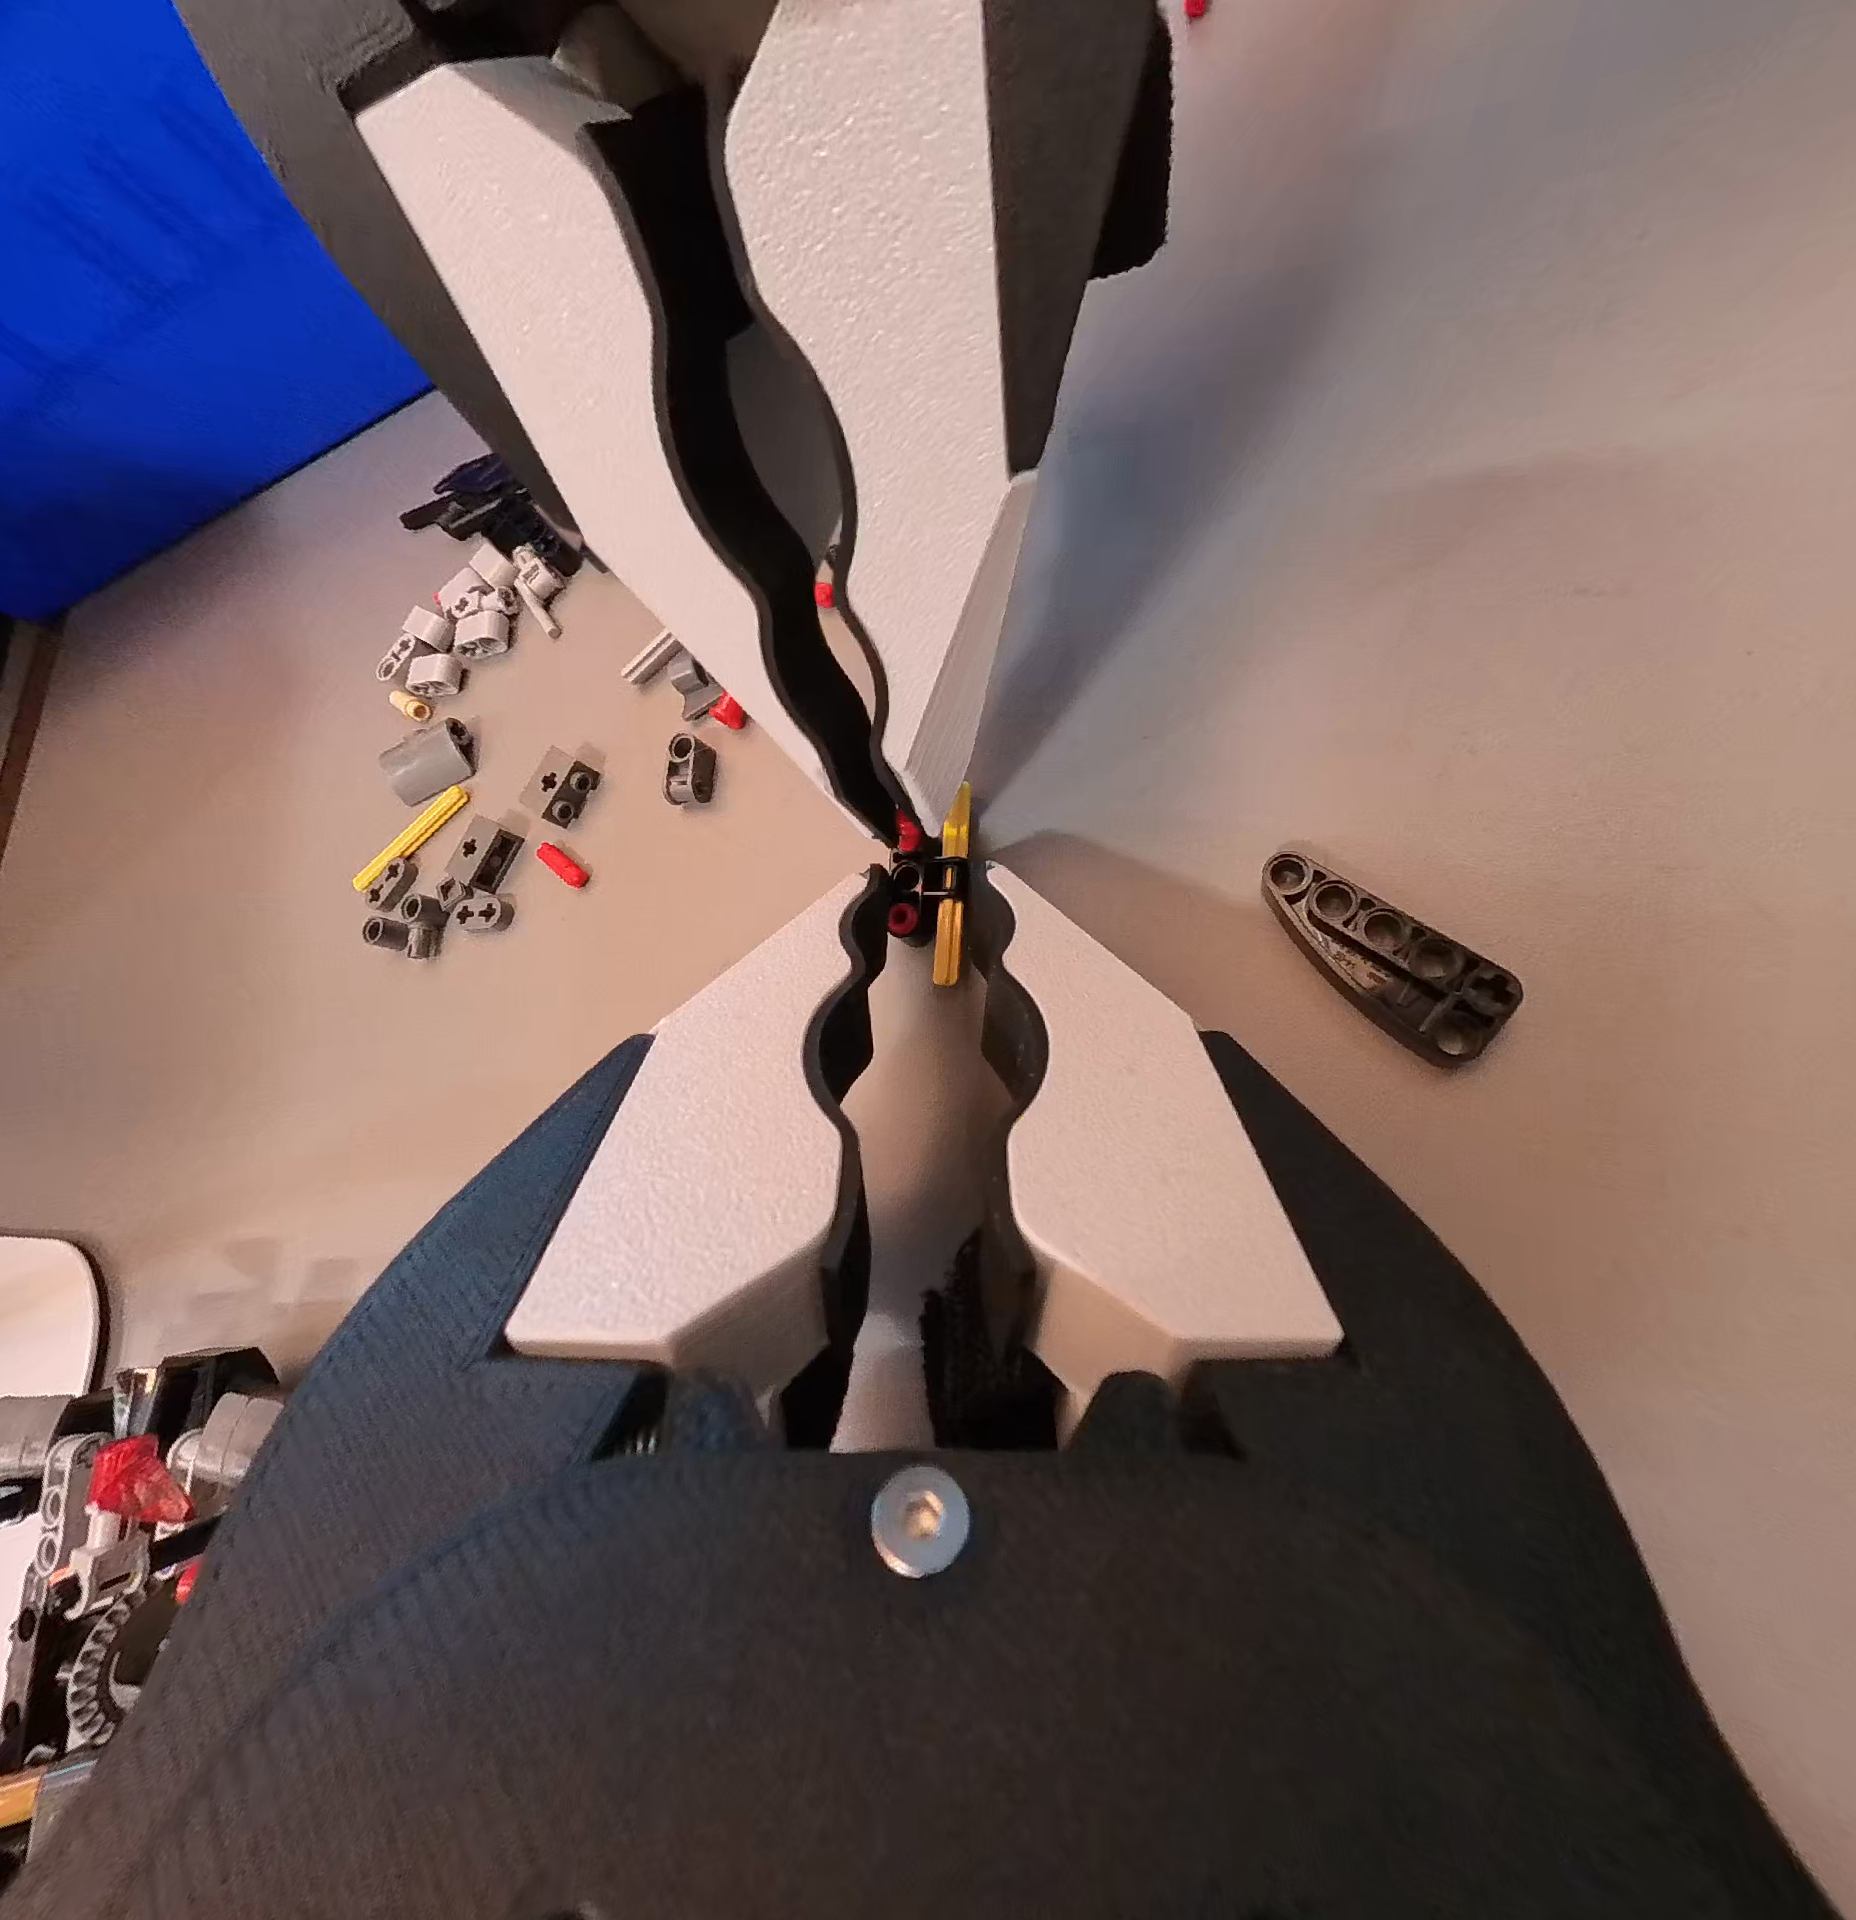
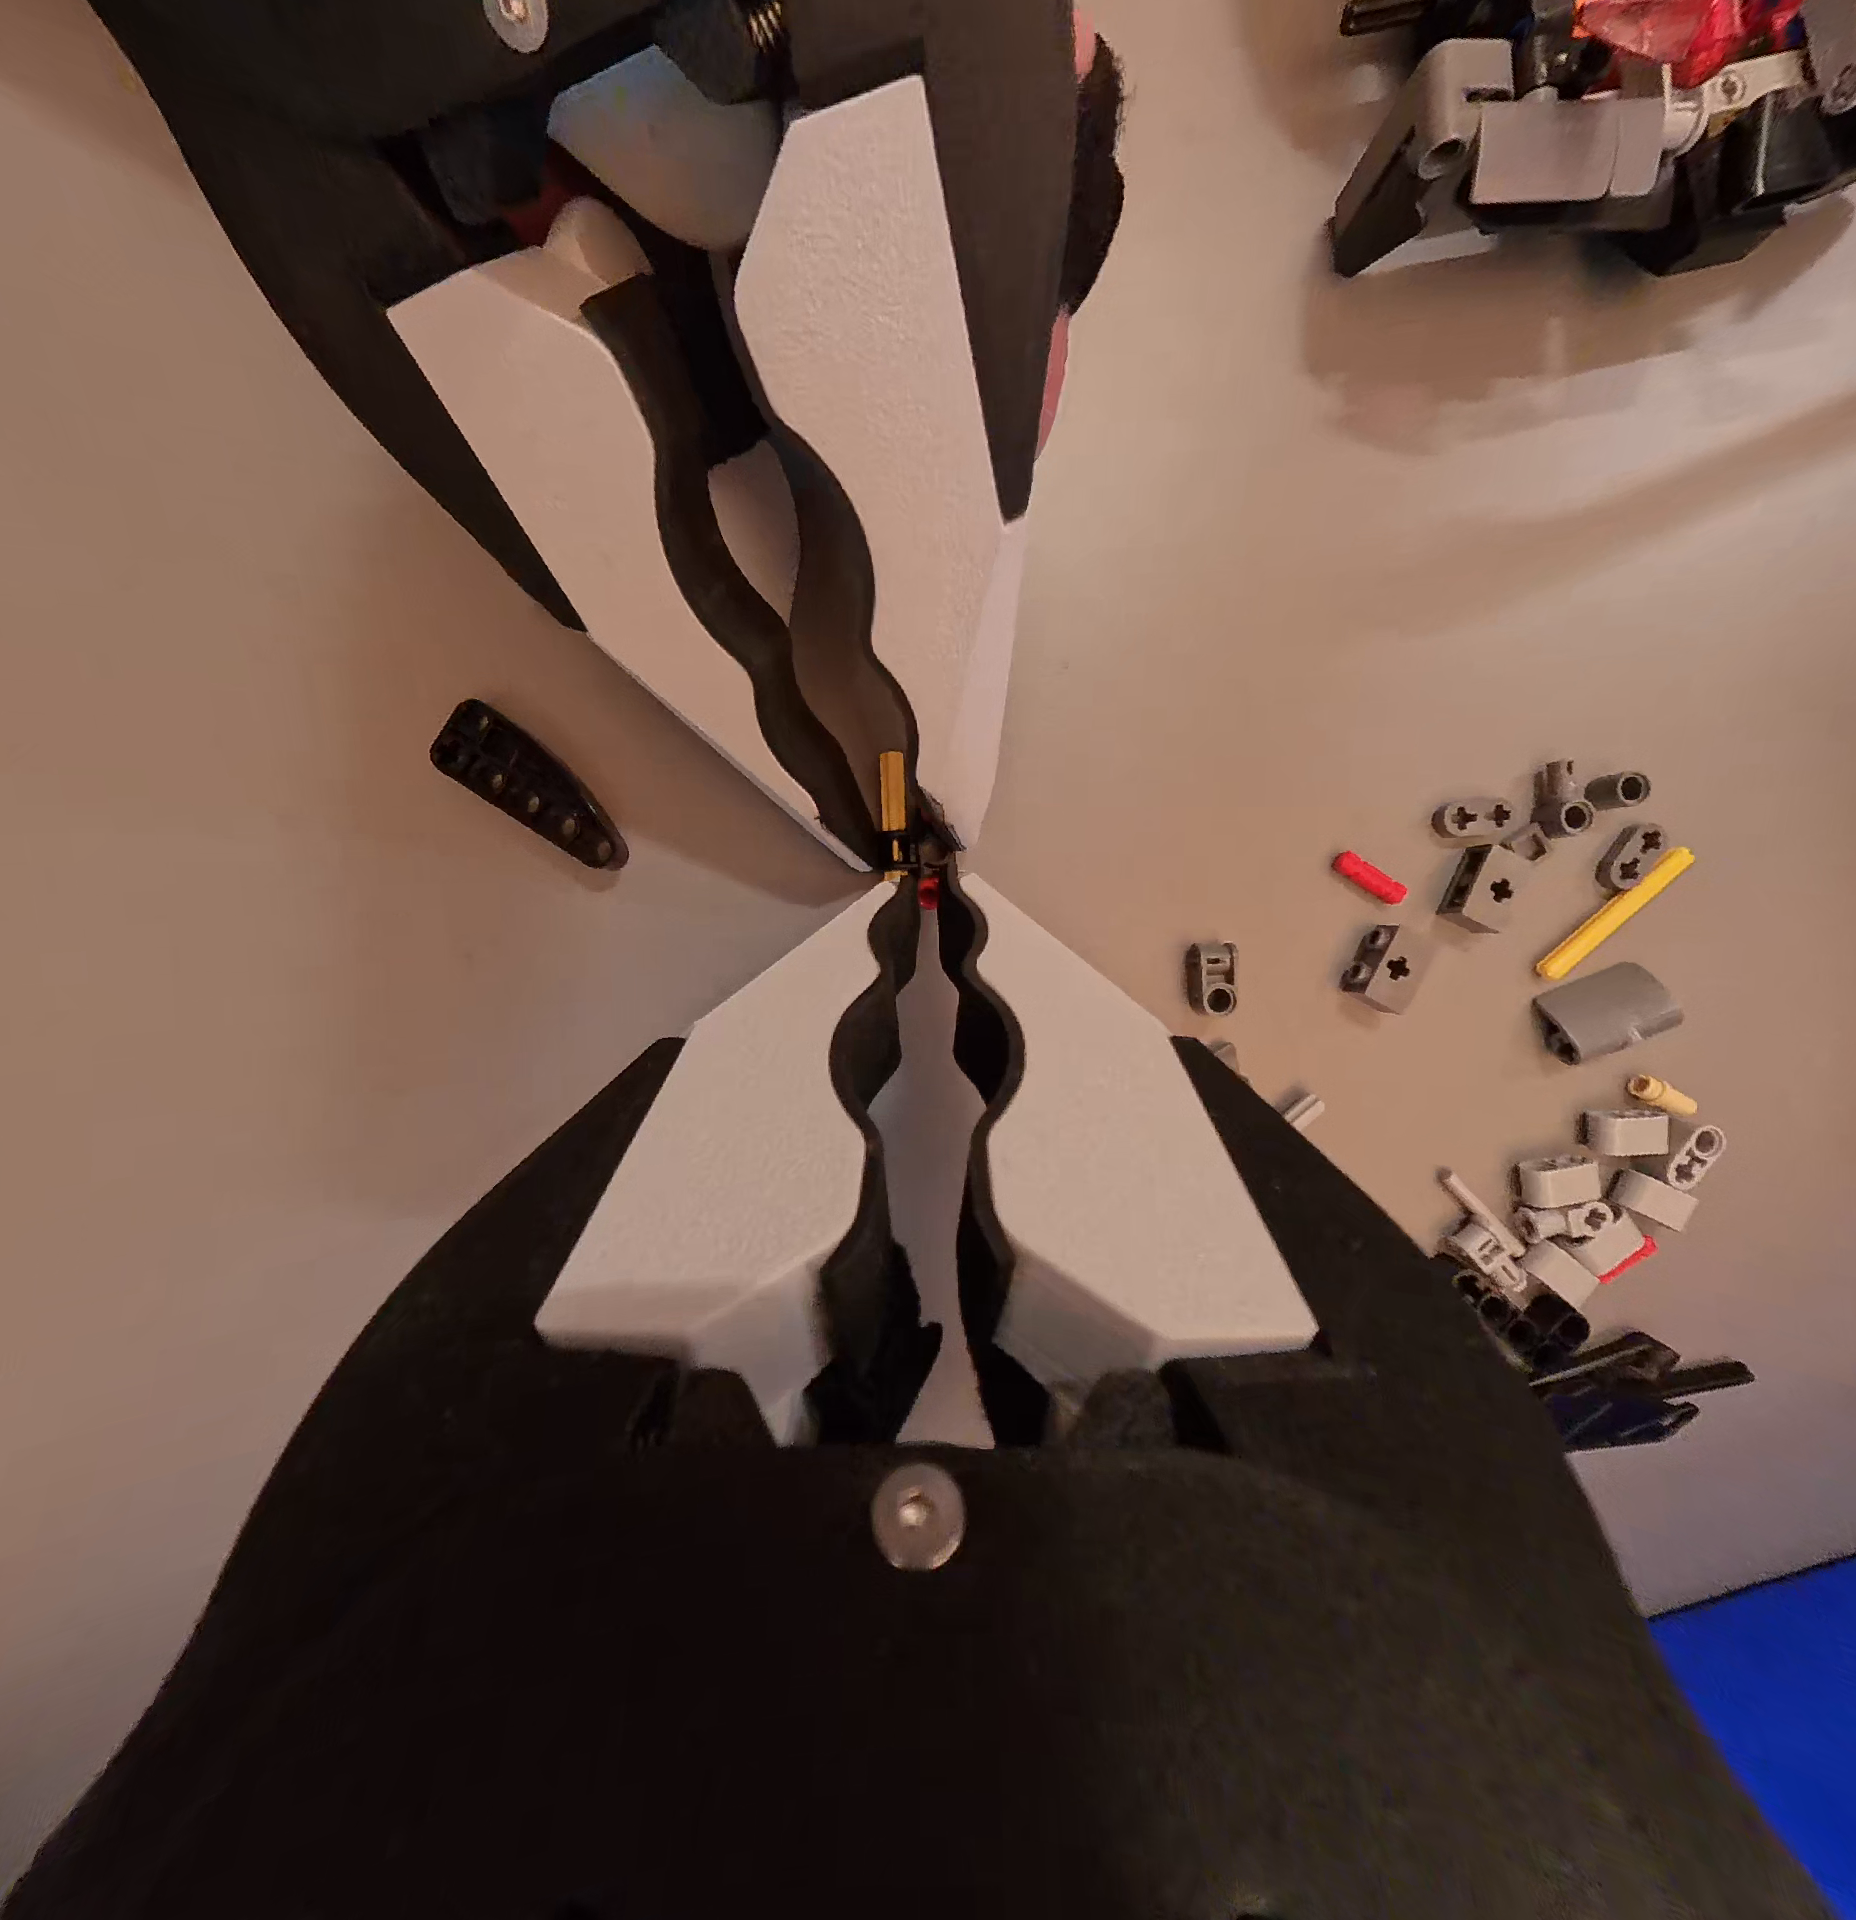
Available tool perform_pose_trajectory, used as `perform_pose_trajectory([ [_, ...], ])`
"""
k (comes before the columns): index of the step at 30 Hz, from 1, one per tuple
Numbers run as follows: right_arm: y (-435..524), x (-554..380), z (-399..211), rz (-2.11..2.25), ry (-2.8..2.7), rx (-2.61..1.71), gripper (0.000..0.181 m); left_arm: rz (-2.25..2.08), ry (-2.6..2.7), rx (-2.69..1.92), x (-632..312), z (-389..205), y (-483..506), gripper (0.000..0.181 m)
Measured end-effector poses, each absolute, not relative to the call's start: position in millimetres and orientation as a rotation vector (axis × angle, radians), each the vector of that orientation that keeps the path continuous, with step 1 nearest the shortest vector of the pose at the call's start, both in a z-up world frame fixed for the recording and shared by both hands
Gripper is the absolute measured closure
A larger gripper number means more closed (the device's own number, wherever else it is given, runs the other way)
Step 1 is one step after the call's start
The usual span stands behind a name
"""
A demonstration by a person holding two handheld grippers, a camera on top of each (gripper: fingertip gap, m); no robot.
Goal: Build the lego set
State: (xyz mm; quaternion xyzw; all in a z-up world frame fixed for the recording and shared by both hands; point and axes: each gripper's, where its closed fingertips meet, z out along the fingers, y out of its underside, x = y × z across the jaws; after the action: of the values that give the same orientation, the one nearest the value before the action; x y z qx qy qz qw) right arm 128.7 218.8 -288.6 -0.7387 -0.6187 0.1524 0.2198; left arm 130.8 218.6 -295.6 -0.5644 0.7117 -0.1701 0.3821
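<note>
Meeting tip to tip, two claws [image 1: 929, 883] [image 2: 919, 883] clamp one small black-yellow-red assembly [image 1: 929, 894].

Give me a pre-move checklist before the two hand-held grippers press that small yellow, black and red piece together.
1. Left hand-held gripper closed on the small assembly: ok.
2. Right hand-held gripper gripping it from the opposite side: ok.
3. Red pin lined up with its hole: cannot tell, too small.
4. Yellow part seated squarely in the black connector: cannot tell.
5. Black curved beam lying apart from the tips: ok.
6. Loose parts pile off to the side: ok.
</note>
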Motion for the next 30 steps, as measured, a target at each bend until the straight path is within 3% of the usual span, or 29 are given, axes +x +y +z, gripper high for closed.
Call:
perform_pose_trajectory([
  [28, 221.7, 127.9, -291.2, 0.668, -1.567, -2.129, 0.179, -0.433, 1.814, -1.44, 130.6, -295.8, 219.0, 0.168],
  [30, 222.1, 128.2, -285.9, 0.72, -1.511, -2.111, 0.167, -0.431, 1.82, -1.435, 130.5, -295.8, 218.3, 0.168],
])
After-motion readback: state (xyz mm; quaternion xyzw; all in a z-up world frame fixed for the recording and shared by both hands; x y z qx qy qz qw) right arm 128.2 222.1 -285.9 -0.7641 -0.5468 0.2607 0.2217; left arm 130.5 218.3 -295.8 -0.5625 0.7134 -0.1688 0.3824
